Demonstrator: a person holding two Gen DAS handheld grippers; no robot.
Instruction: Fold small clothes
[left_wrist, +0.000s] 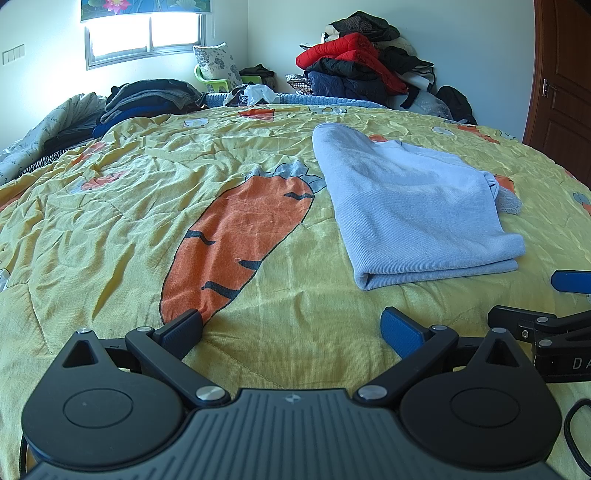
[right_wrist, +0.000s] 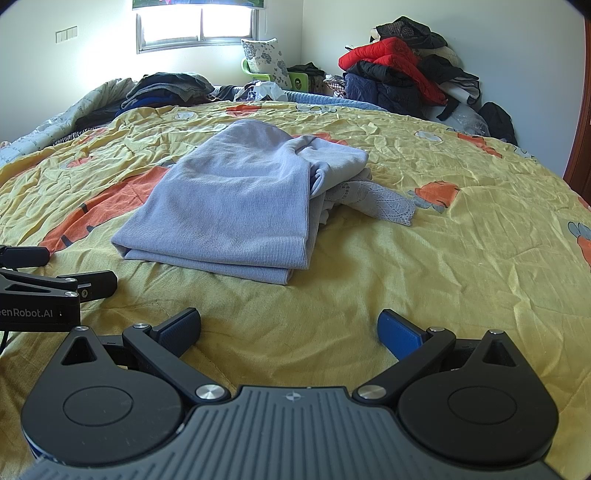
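Blue garment (right_wrist: 236, 206) folded on quilt (right_wrist: 443, 258), hand-held grippers apart.

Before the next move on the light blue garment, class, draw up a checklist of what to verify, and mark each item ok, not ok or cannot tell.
1. Left gripper open and empty: ok.
2. Right gripper open and empty: ok.
3. Light blue garment folded into flat layers on the yellow quilt: ok.
4. Everything tucked in: not ok; a lace piece pokes out at its right side.
5. Bare quilt between both grippers and the garment: ok.
6. Whether the hidden lower layers lie smooth: cannot tell.
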